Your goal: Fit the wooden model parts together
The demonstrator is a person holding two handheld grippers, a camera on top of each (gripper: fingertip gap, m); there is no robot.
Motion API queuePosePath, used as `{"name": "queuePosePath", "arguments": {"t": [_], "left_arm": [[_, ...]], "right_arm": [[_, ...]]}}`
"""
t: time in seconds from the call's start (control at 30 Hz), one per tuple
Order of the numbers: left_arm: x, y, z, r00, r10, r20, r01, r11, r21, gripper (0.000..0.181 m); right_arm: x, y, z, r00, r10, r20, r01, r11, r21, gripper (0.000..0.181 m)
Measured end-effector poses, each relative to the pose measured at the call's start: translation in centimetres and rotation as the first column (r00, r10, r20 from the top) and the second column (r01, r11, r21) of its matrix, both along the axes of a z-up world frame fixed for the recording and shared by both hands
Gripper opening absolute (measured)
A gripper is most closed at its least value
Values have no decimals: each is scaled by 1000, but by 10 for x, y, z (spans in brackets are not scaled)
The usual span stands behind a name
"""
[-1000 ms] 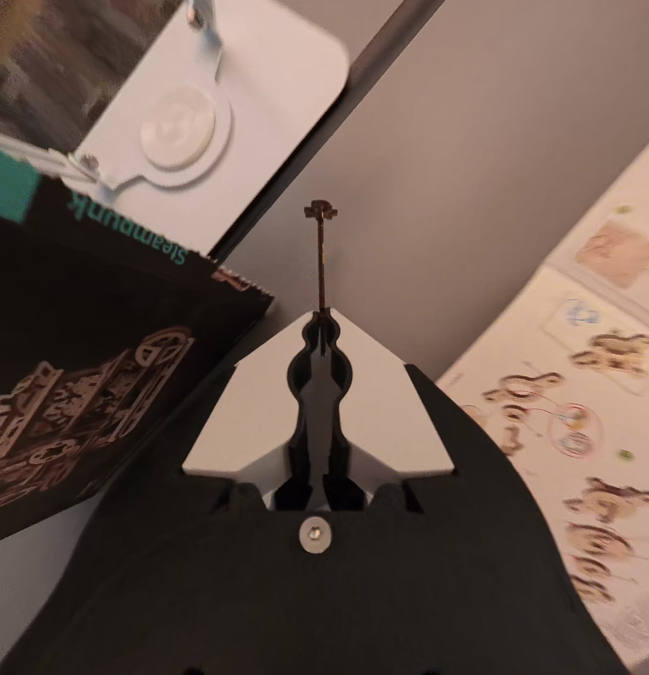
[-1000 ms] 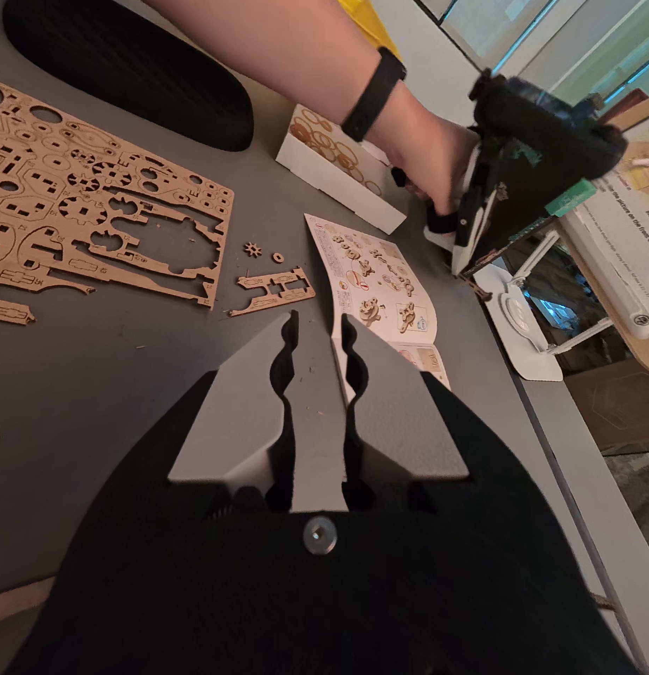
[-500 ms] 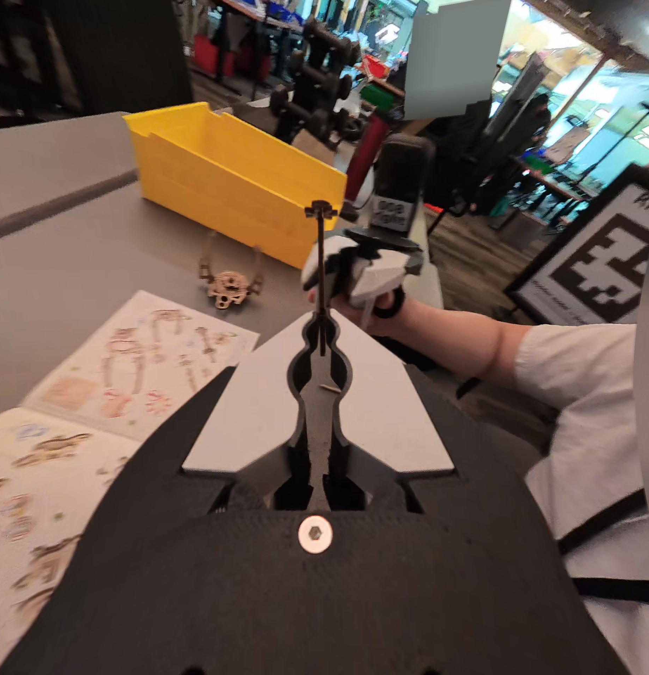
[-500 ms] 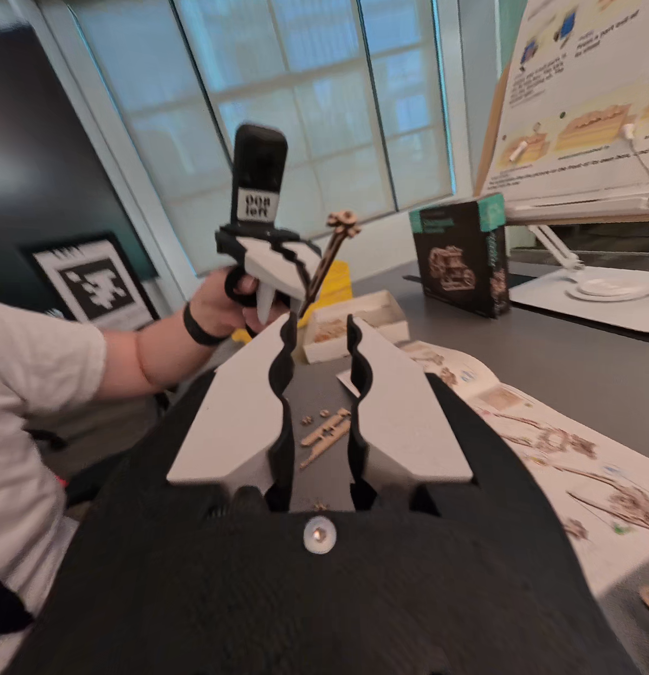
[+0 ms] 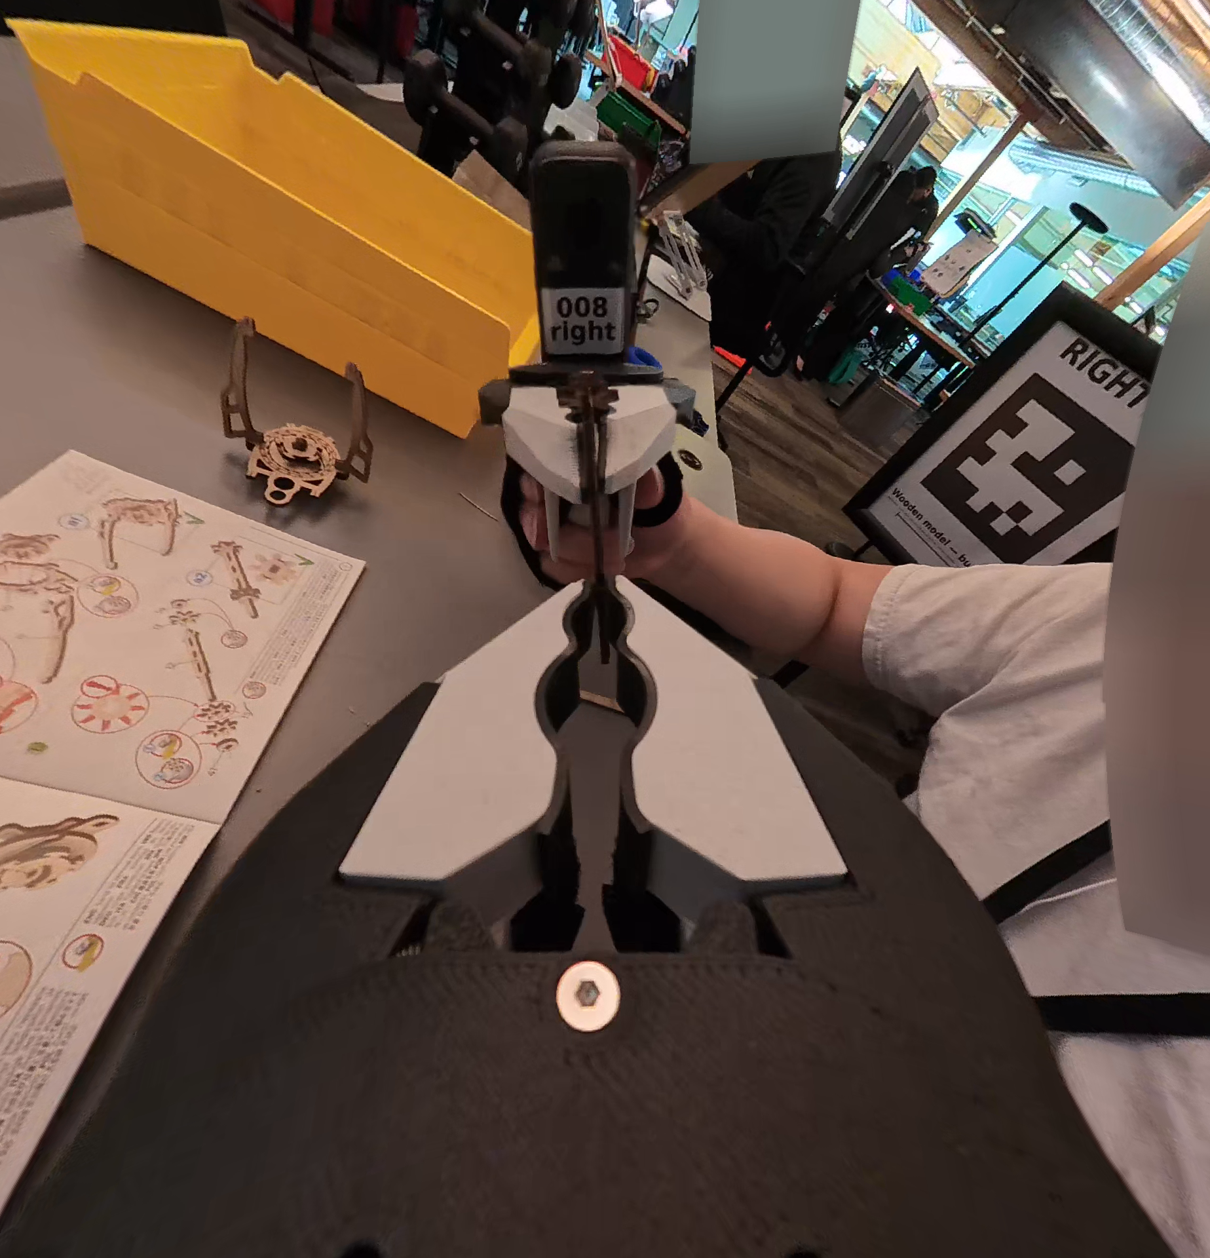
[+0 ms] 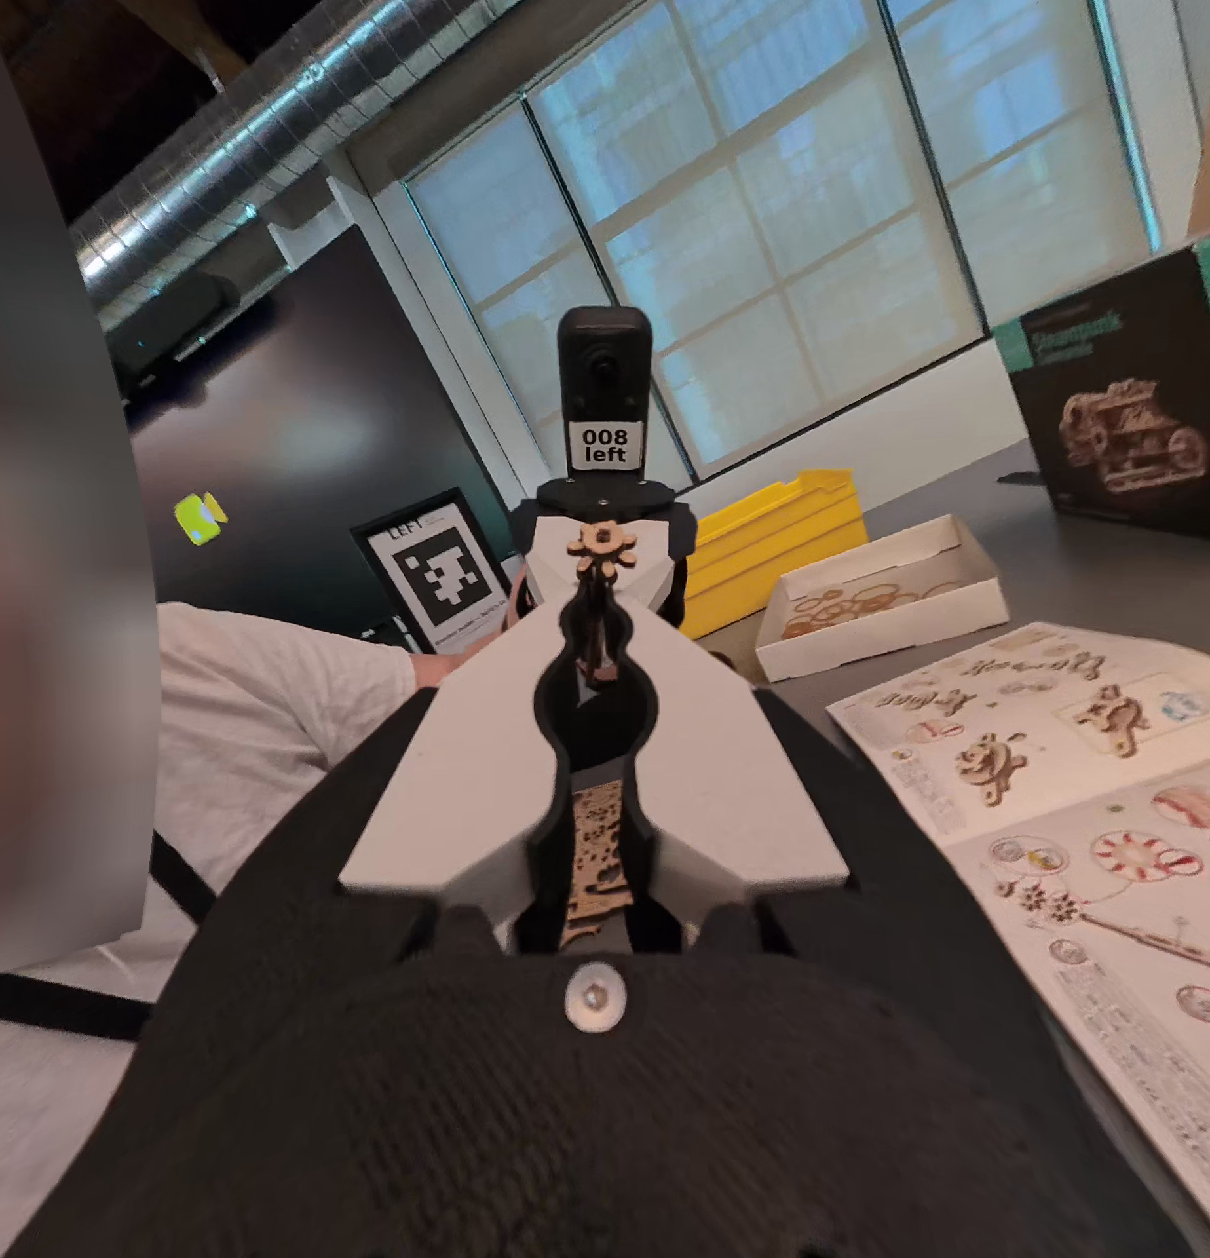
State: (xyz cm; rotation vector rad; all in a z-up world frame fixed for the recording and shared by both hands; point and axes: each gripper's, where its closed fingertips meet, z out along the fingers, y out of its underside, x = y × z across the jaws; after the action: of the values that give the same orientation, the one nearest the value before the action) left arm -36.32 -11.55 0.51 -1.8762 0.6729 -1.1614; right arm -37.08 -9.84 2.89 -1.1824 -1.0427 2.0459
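My left gripper is shut on the lower end of a thin wooden rod that rises to a small gear at its top. My right gripper faces the left one tip to tip and is shut on the same rod. The gear stands above its fingertips. The right gripper also shows head-on in the left wrist view, held by a hand. A partly built wooden assembly stands on the grey table.
A yellow bin stands behind the assembly. An open instruction sheet lies on the table. The right wrist view shows a white tray of wooden rings, a black product box and a wooden parts sheet below my jaws. Both grippers' tips are close together, under 4 cm apart. Left tips and right tips are each some 25 cm from the partly built wooden assembly.
My right gripper rose from the table, turned to face the left one and shut on the rod. My left gripper swung round with the rod still in its grasp.
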Motion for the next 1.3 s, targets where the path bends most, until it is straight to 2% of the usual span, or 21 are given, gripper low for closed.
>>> {"name": "queuePosePath", "arguments": {"t": [0.23,0.37,0.5,0.6,0.7,0.77,0.8,0.83,0.87,1.0,1.07,1.17,1.3], "left_arm": [[-4,15,-6,1000,-2,25,1,999,35,11],[-2,16,-13,995,-64,78,65,998,-17,14],[-1,10,-19,990,-113,89,115,993,-16,9],[-3,8,-16,988,-126,94,121,991,56,12],[2,3,-11,987,-155,52,143,974,176,17],[6,2,-17,988,-148,-35,152,956,251,19],[7,2,-20,987,-138,-82,157,943,293,17],[8,2,-23,985,-124,-121,157,930,332,8],[9,2,-25,983,-113,-146,160,916,368,1],[9,-1,-18,983,-98,-155,159,875,458,0],[6,0,-13,986,-78,-148,143,854,501,0],[3,-1,-8,984,-58,-166,143,815,562,0],[5,-1,-14,973,-29,-230,166,778,606,0]], "right_arm": [[0,16,-8,999,40,29,-34,982,-187,0],[-1,17,-11,998,43,39,-35,983,-181,0],[-3,9,-10,999,-22,42,23,1000,-10,0],[-2,0,-4,996,-85,4,83,983,166,0],[-5,-5,-9,986,-166,5,154,927,341,0],[-7,-10,-12,981,-193,-2,174,881,440,0],[-8,-14,-13,980,-199,-8,179,860,477,0],[-9,-18,-14,980,-198,-12,176,843,509,0],[-10,-22,-15,981,-195,-16,173,830,530,0],[-6,-24,-9,975,-211,-73,214,792,572,4],[0,-25,1,963,-226,-145,267,750,605,18],[12,-25,18,928,-255,-272,372,673,639,21],[20,-30,30,910,-242,-336,406,683,607,18]]}}
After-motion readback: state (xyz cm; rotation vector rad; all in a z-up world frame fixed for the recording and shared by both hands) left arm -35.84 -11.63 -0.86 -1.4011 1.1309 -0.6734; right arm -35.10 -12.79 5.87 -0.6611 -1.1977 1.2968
